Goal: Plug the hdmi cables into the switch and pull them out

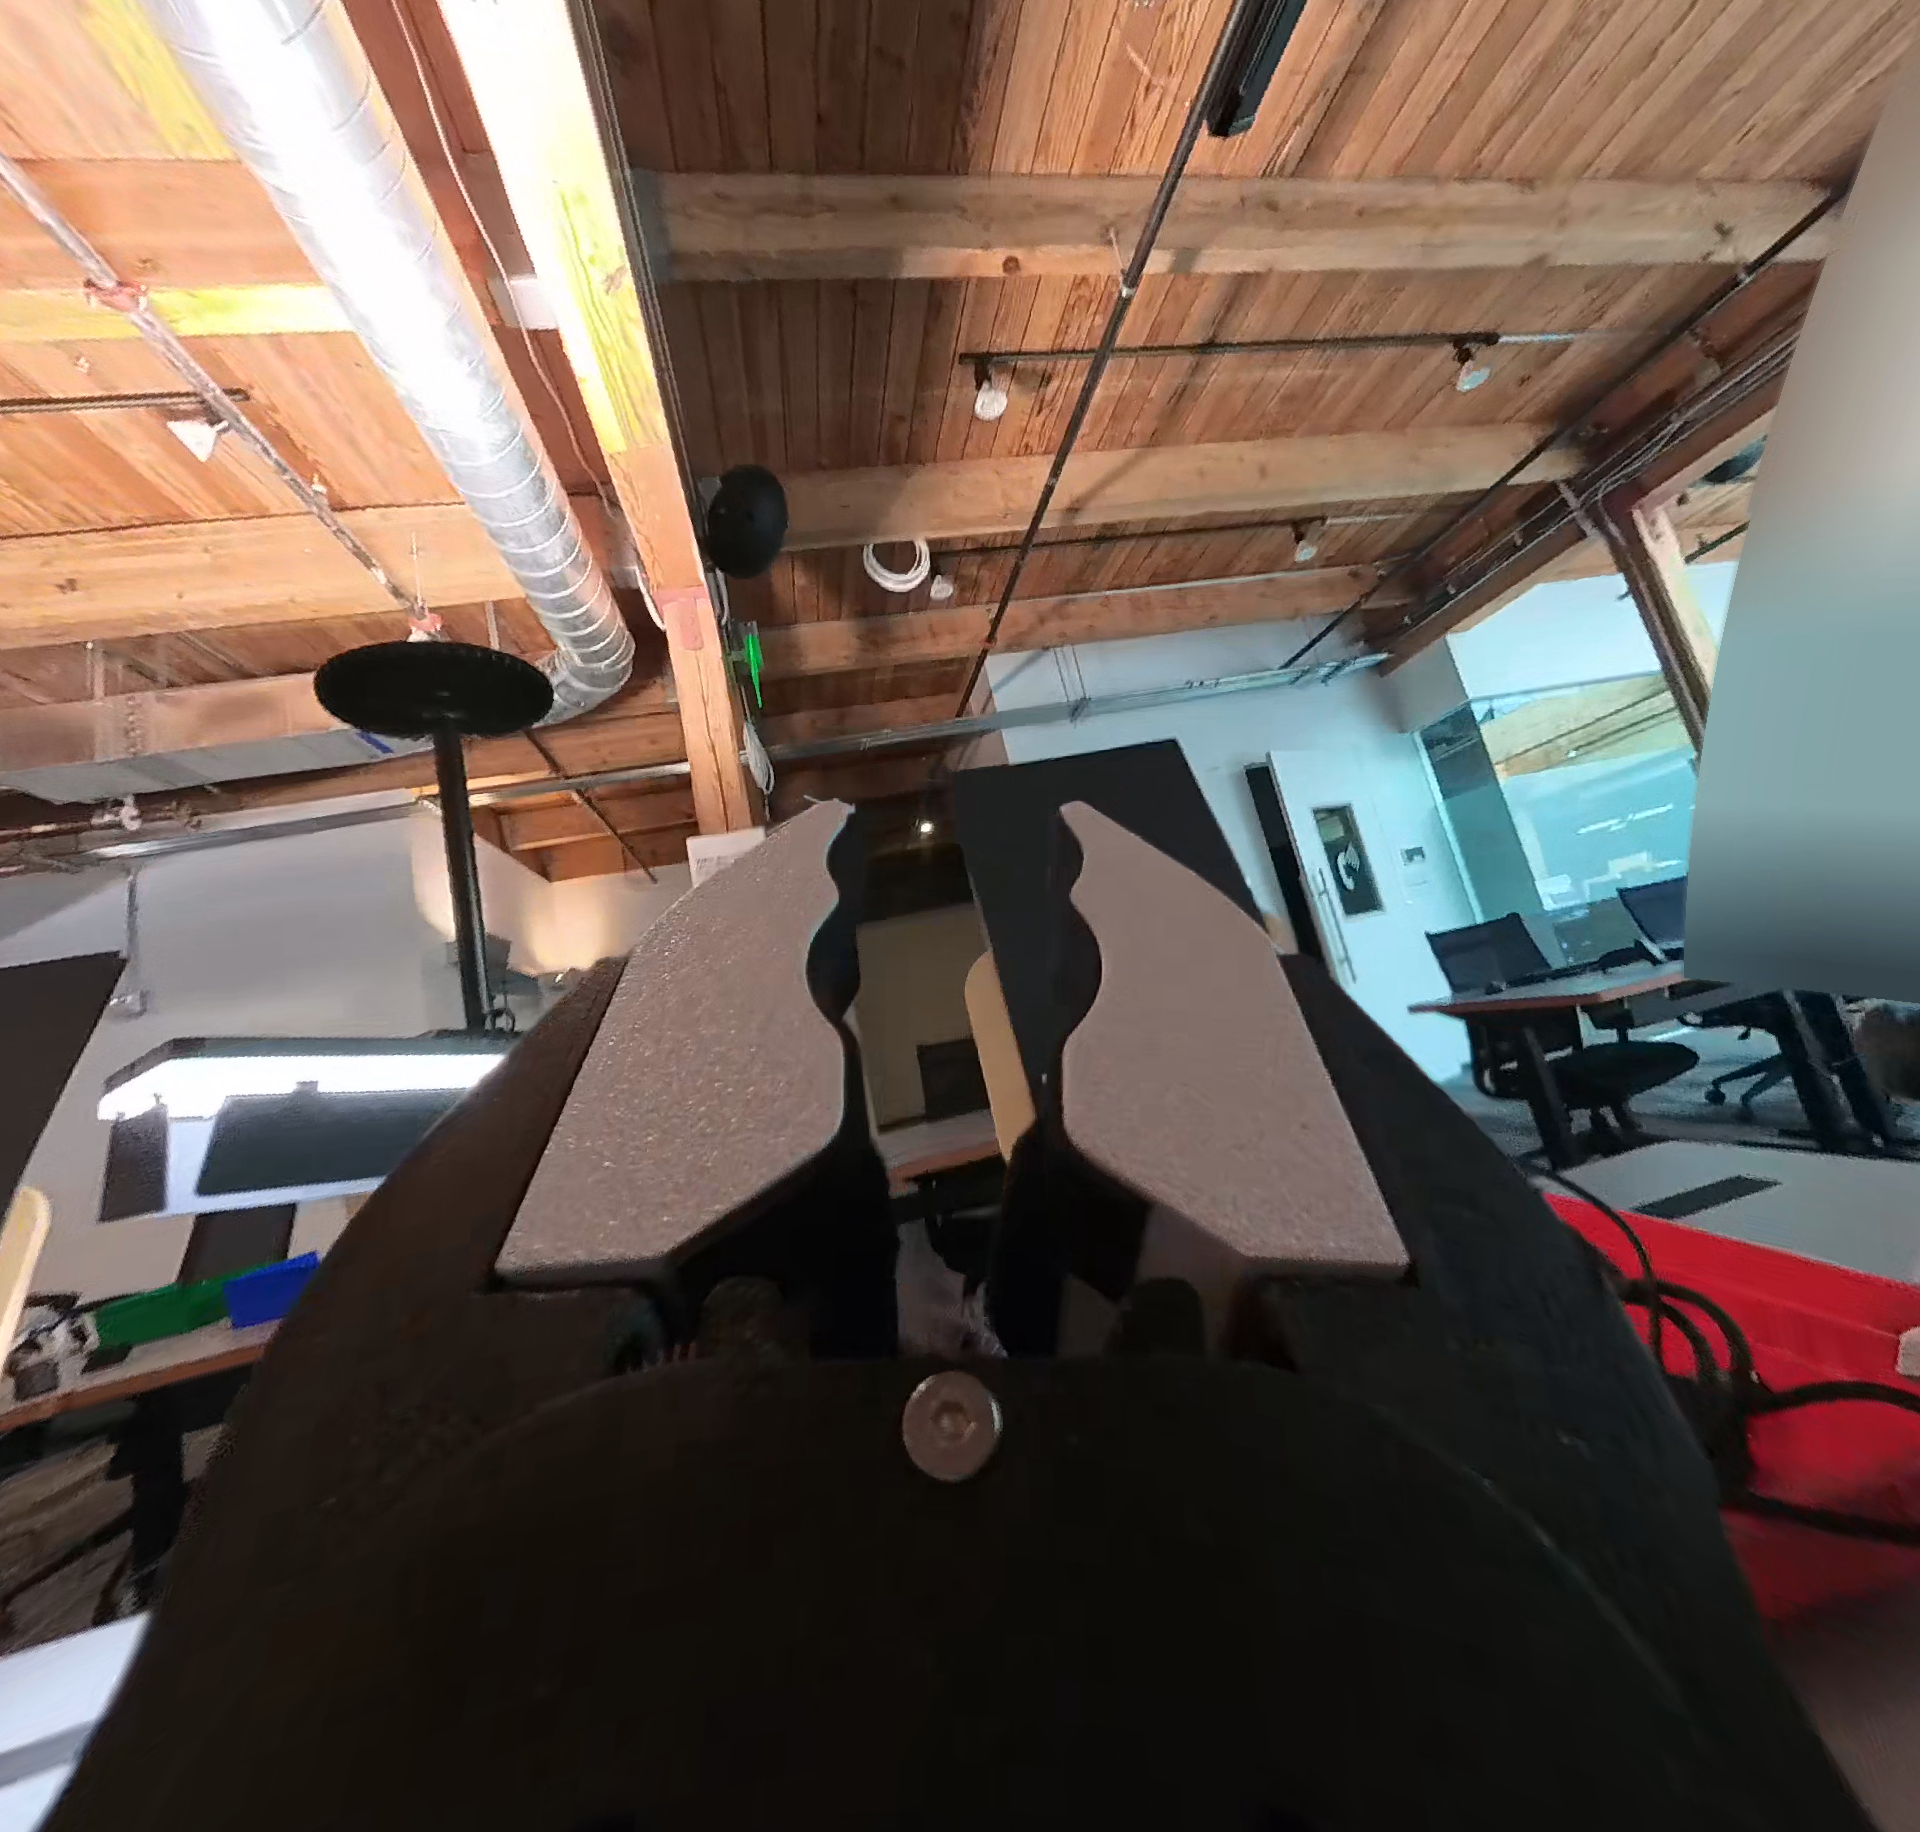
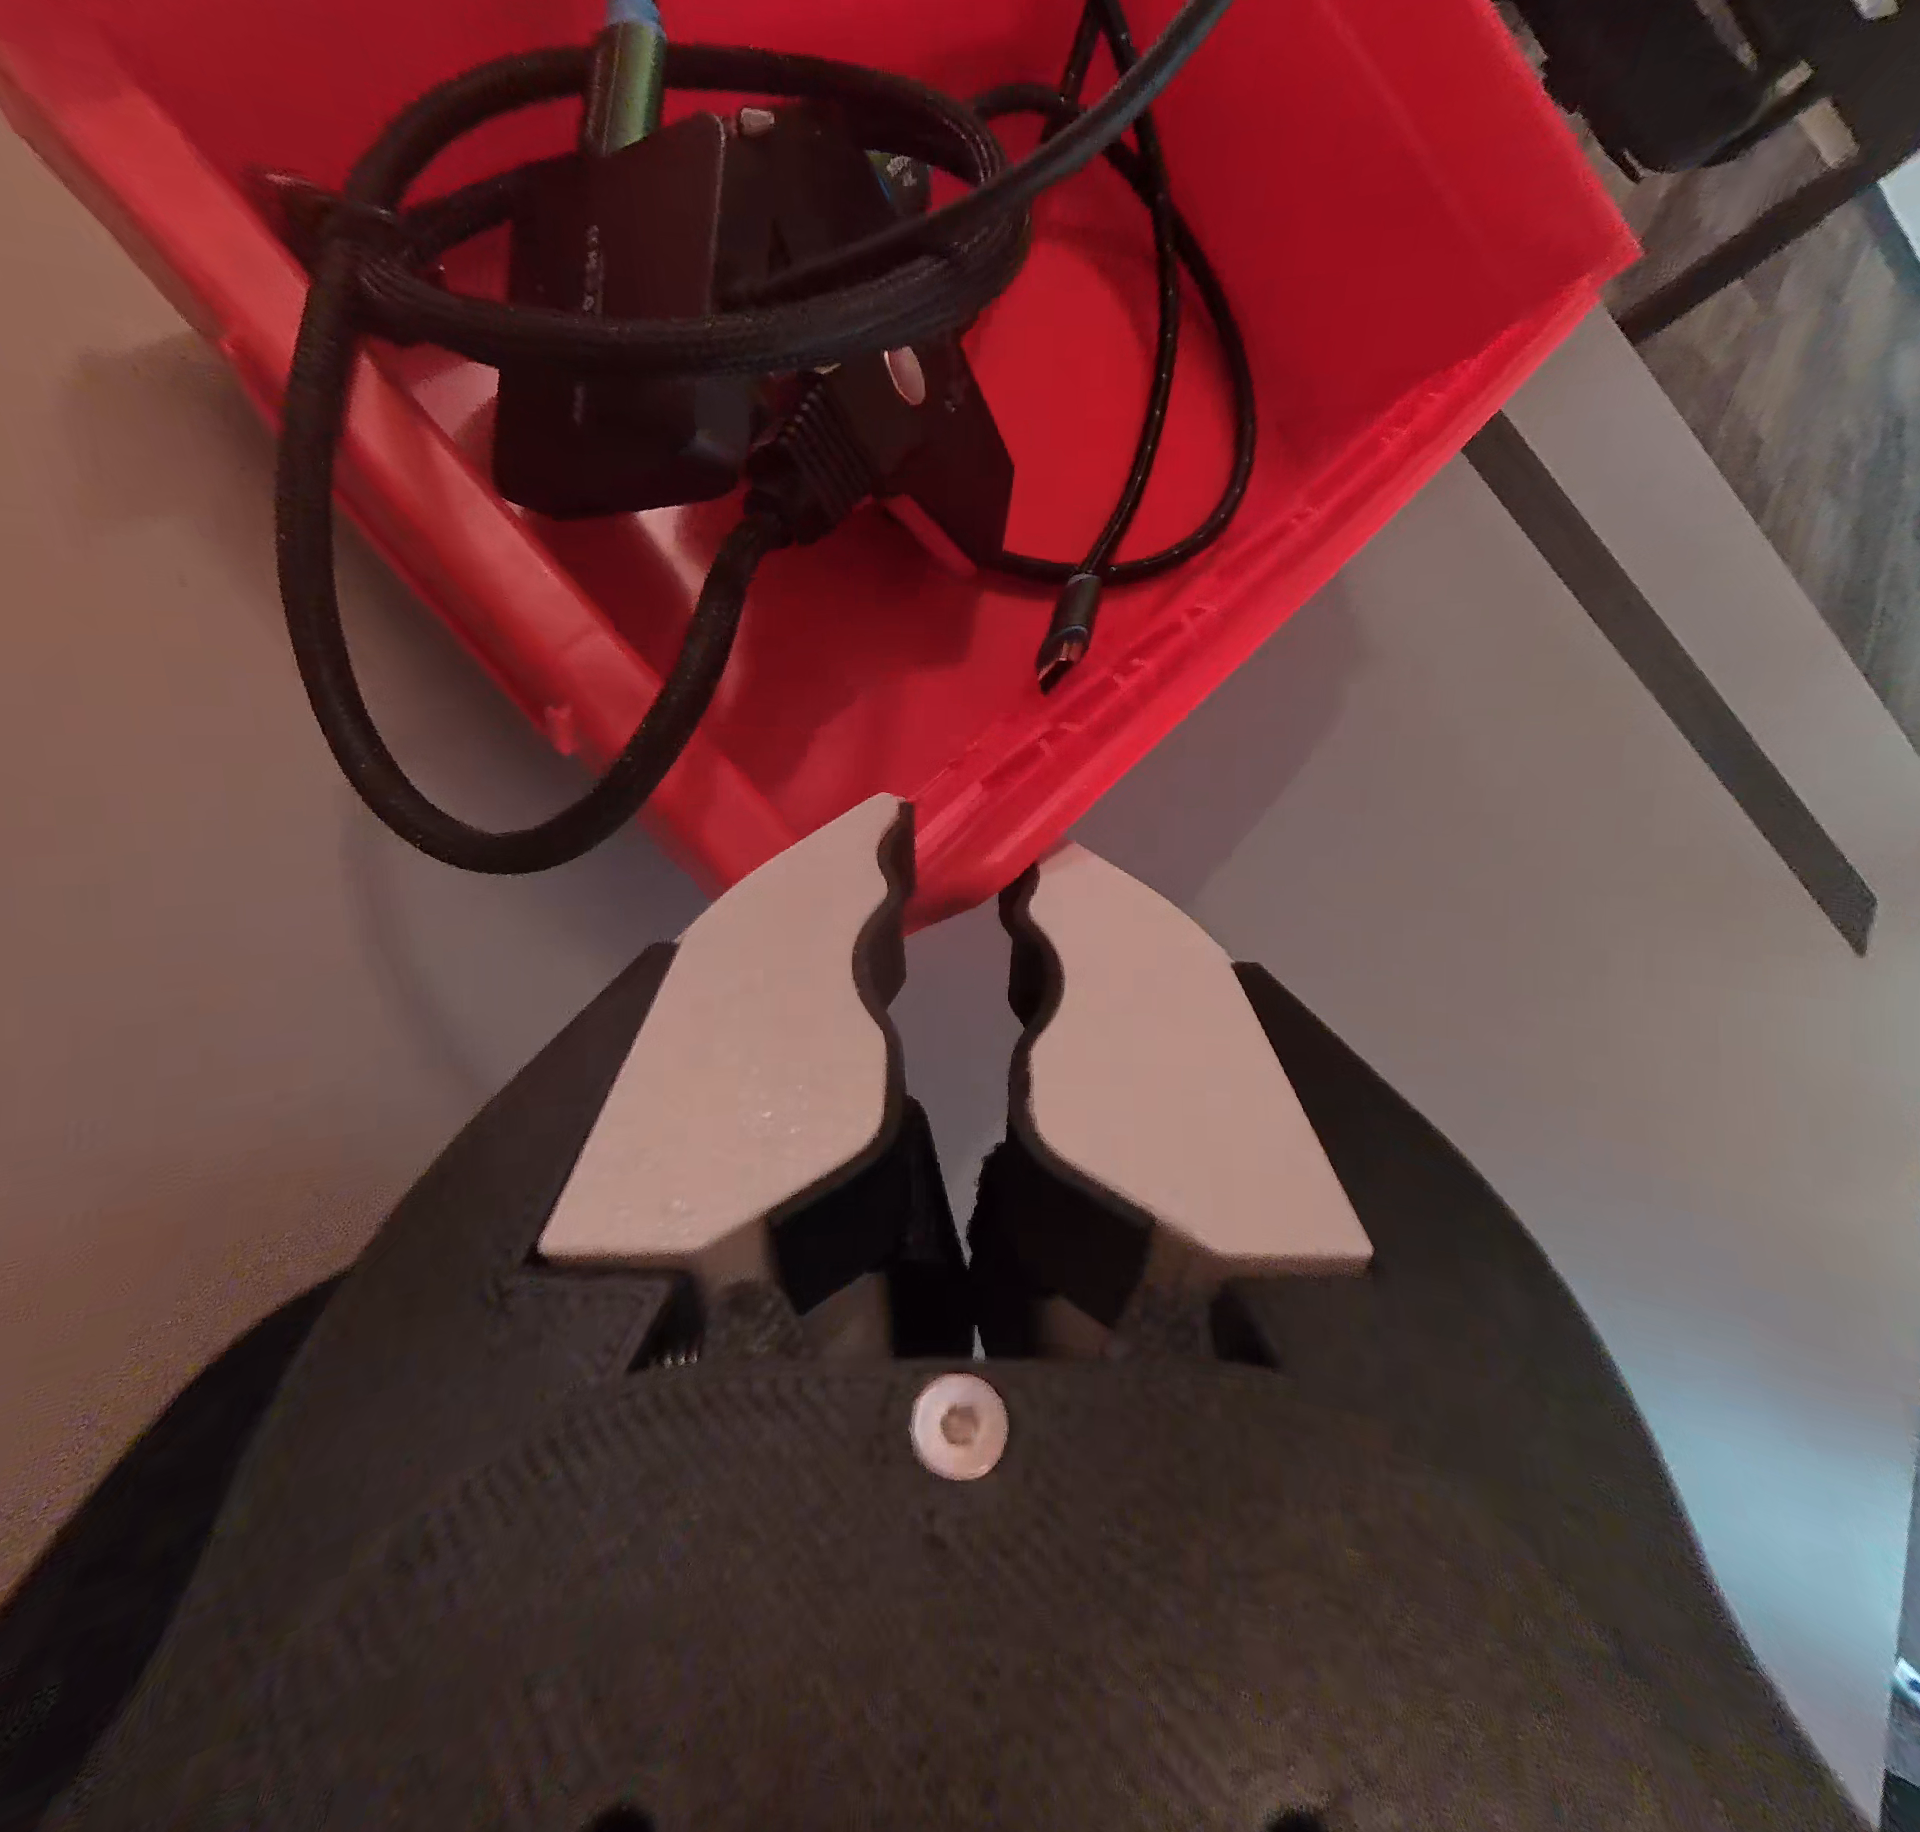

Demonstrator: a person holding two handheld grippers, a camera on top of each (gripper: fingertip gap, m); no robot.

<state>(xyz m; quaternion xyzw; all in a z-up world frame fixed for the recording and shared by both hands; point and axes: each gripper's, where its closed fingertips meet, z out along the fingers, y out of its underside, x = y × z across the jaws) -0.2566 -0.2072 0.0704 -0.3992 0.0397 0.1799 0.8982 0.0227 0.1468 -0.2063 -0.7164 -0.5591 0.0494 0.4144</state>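
A black HDMI switch lies in a red bin on a grey table. A thick braided black cable loops around the switch and out over the bin's rim; its ribbed plug sits against the switch's near corner. A grey-green plug with a blue collar meets the switch's far end. A thin cable ends in a small loose plug. My right gripper is slightly open and empty at the bin's near corner. My left gripper is open and empty, pointing up at the ceiling.
The table's right edge has a dark strip, with floor beyond it. In the left wrist view the red bin with cables lies low right, and desks and chairs stand behind. A black lamp stand rises at the left.
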